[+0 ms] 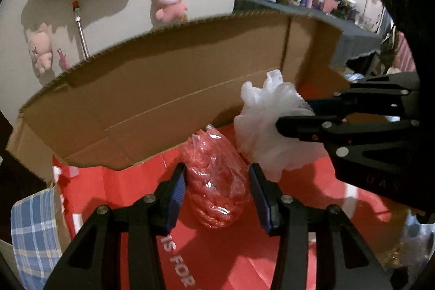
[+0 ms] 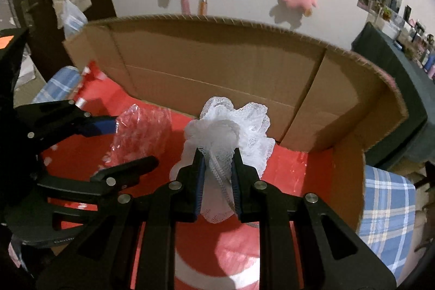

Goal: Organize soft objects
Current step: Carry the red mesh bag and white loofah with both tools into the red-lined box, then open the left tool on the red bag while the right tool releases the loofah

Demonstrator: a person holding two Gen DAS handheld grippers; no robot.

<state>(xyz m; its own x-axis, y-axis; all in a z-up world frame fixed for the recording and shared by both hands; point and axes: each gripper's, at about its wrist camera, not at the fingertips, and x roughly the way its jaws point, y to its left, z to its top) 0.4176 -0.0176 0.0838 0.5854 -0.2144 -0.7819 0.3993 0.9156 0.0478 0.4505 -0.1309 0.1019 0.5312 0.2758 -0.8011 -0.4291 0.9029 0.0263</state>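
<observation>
two soft objects occupied the centre of both views, each paired with one gripper over the red liner (image 1: 114, 186) of an open cardboard box (image 1: 163, 89). the left gripper (image 1: 217, 195) stood with its jaws spread around the red bundle in clear film (image 1: 217, 181), a pad on each side; whether the pads touched the film could not be told. the right gripper (image 2: 217, 181) was pressed together on the white mesh pouf (image 2: 231, 132), pinching its gathered neck between the blue pads, with the ruffled mass fanning beyond the fingertips toward the upper centre of the right wrist view. in the left wrist view the pouf (image 1: 261, 121) sat at right of centre, just beside the bundle's upper end.

the step in hand appeared to be placing both items in the box. done well, the left jaws would close across the bundle's middle, gently, since the film looked slippery and crushable, and the right would release only once the pouf was low over the liner, clear of the other gripper.

the bundle's long axis ran from the lower centre of the left wrist view up toward the box's far wall, along the fingers. the pouf's neck-to-ruffle axis likewise pointed away from its gripper, toward that wall.
</observation>
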